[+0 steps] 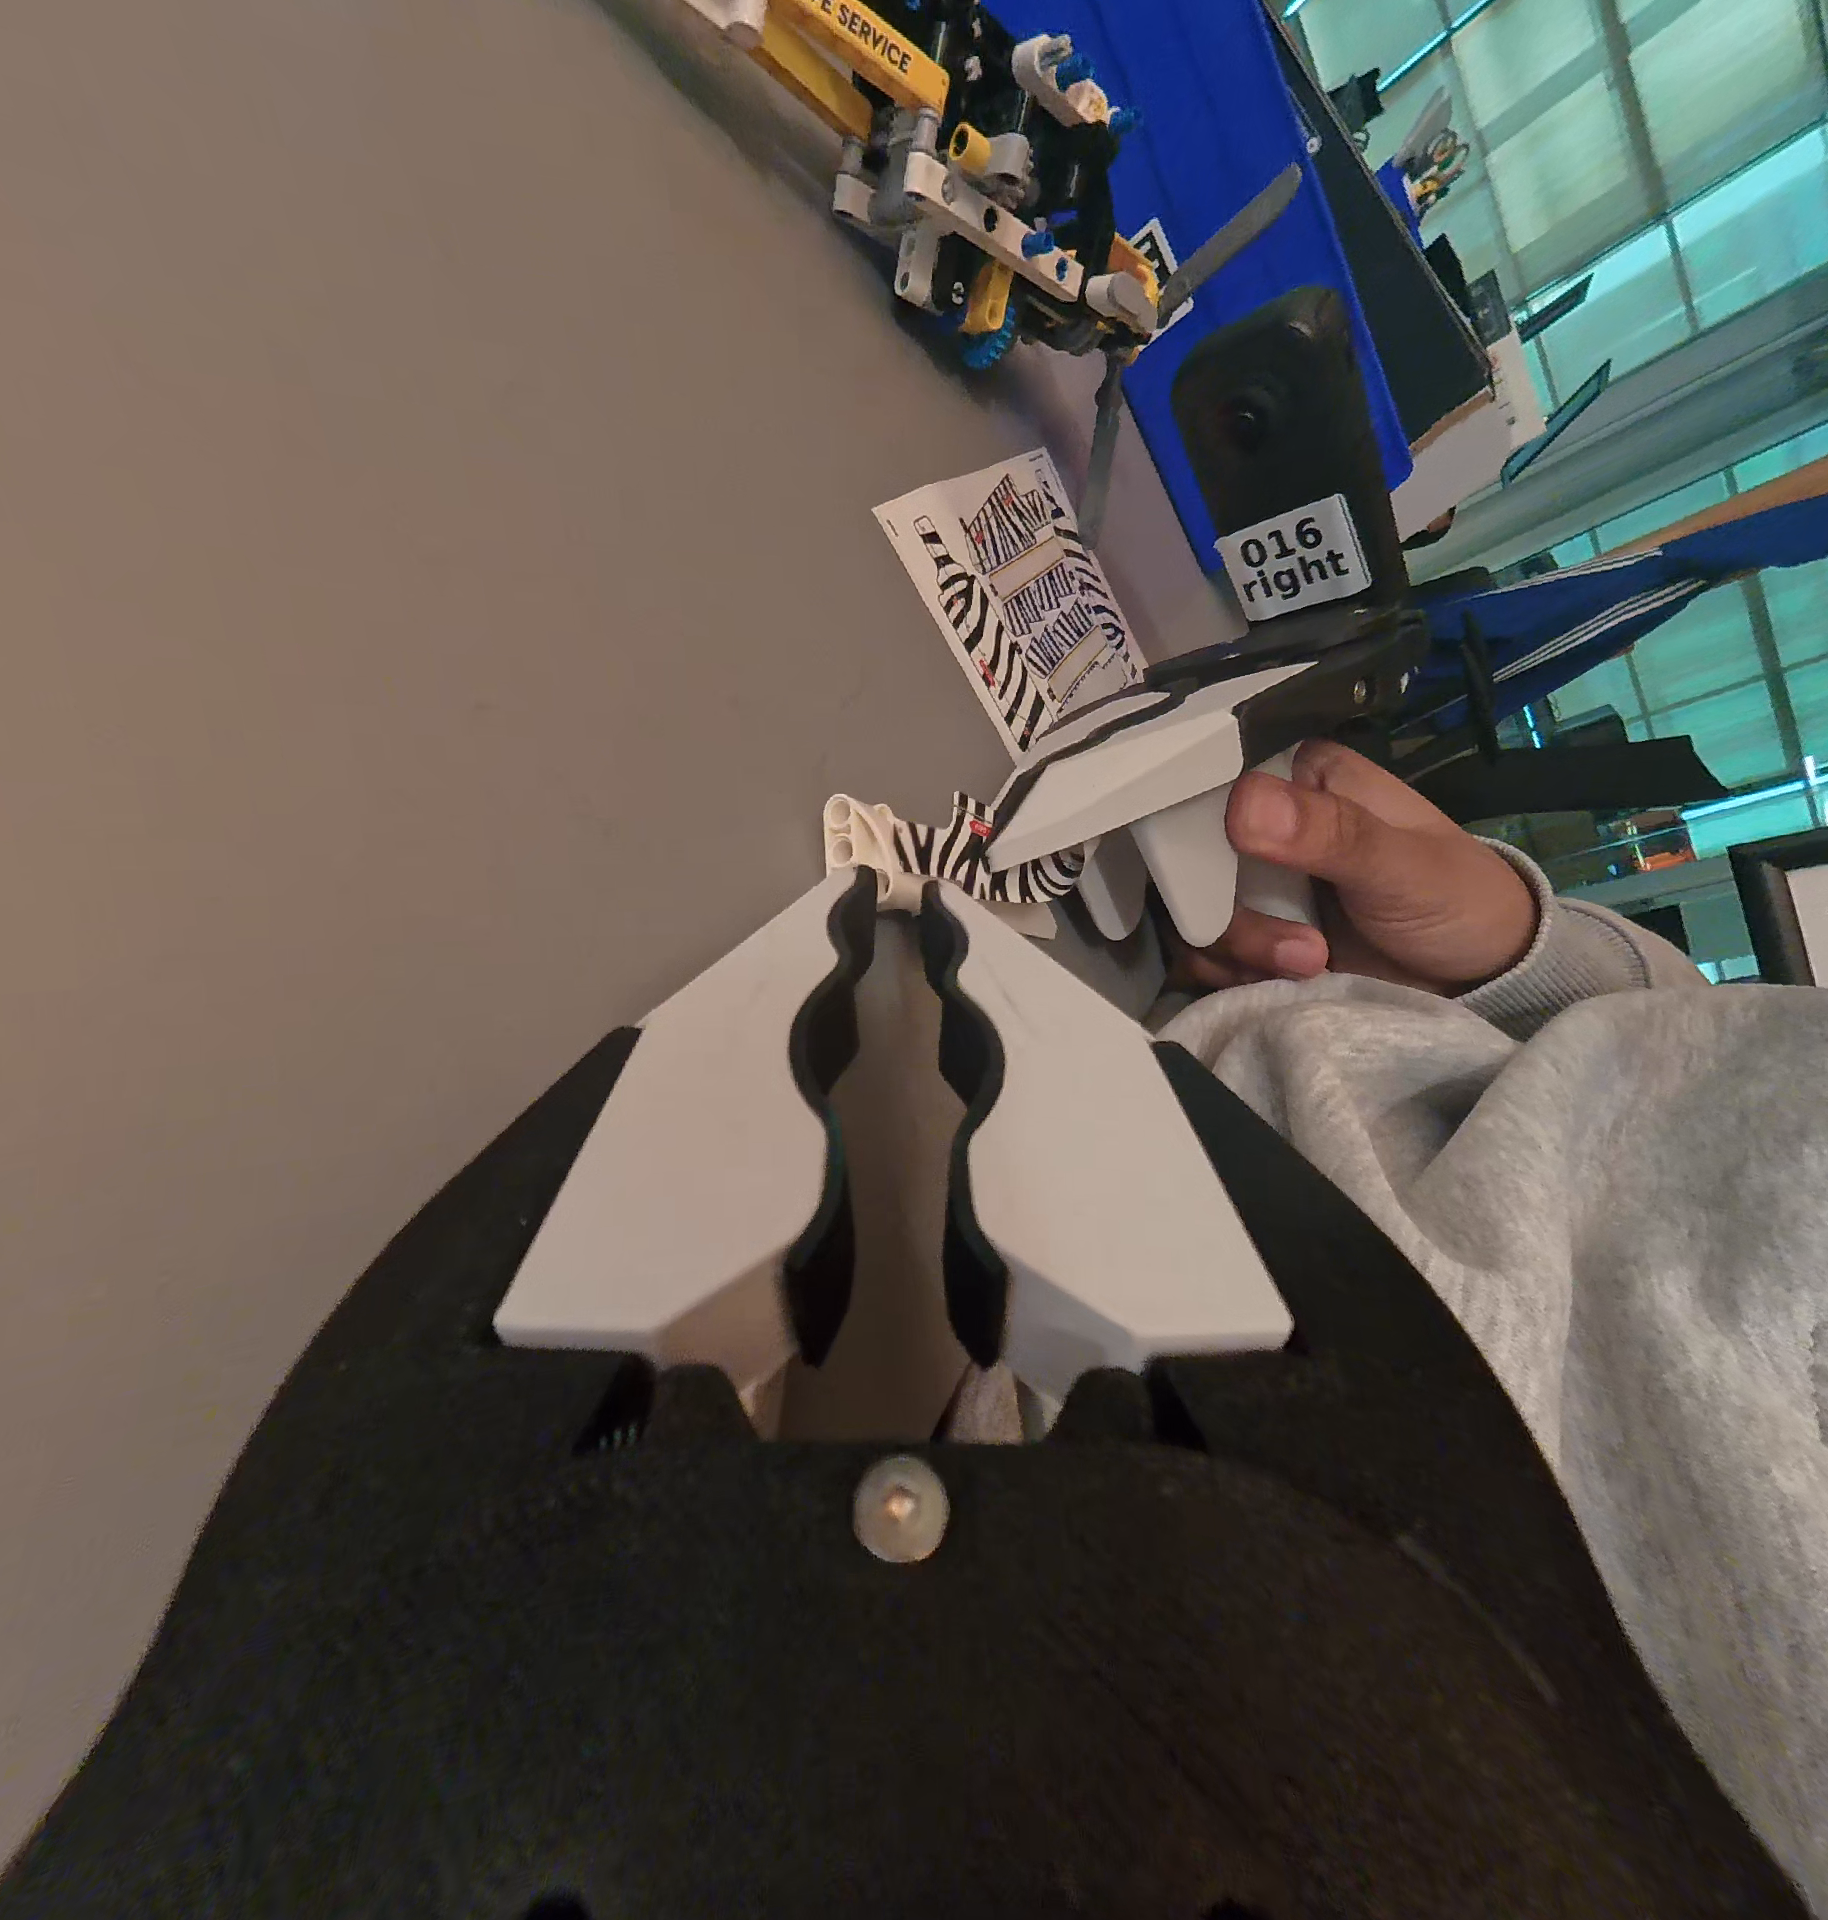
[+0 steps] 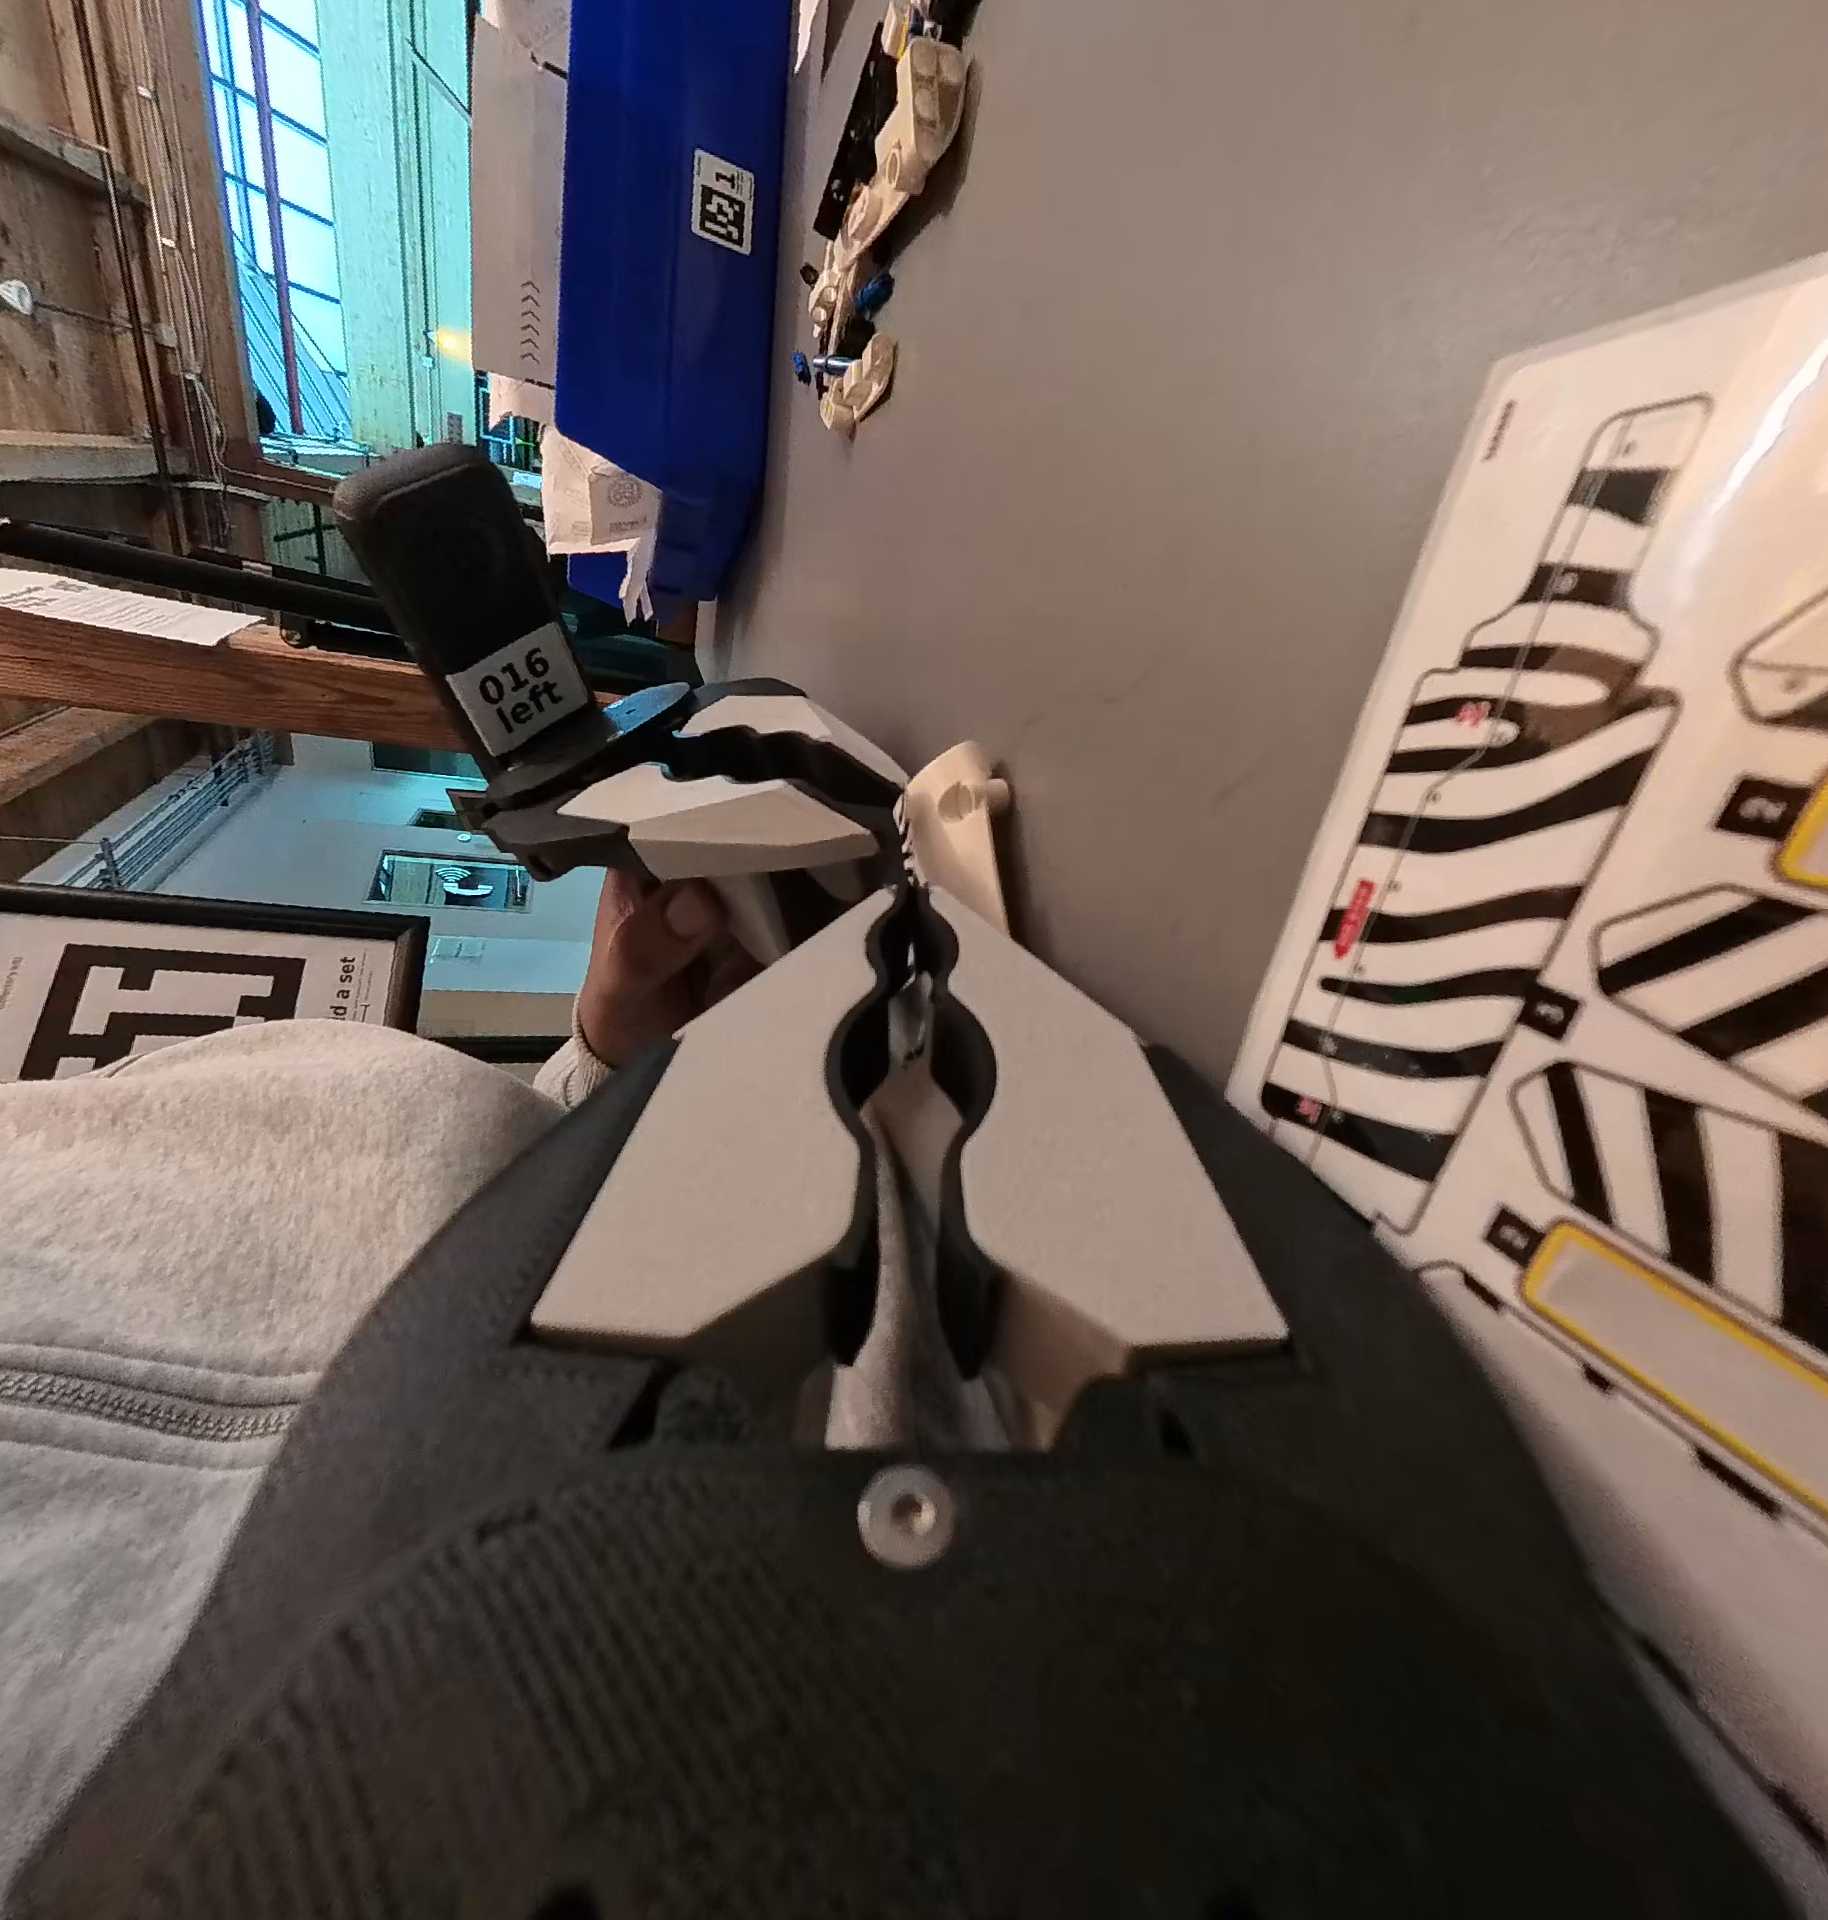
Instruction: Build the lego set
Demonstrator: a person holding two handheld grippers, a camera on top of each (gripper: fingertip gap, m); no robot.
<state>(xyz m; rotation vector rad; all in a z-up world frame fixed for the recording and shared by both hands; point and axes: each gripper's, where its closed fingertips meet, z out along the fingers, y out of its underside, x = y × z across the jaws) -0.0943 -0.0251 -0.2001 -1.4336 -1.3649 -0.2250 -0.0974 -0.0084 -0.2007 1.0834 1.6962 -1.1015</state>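
Left gripper [image 1: 897, 894] pinches white panel [image 1: 860, 836] steady; right gripper [image 2: 905, 914] pinches zebra sticker [image 1: 977, 862], likely aligning it onto panel.

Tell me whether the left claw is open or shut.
Shut. The left claw has its black-padded tips pinched on the curved white lego panel with zebra-stripe sticker, with only a narrow gap between the fingers behind the tips.

Zebra-striped panel [image 1: 993, 868] (white elsewhere)
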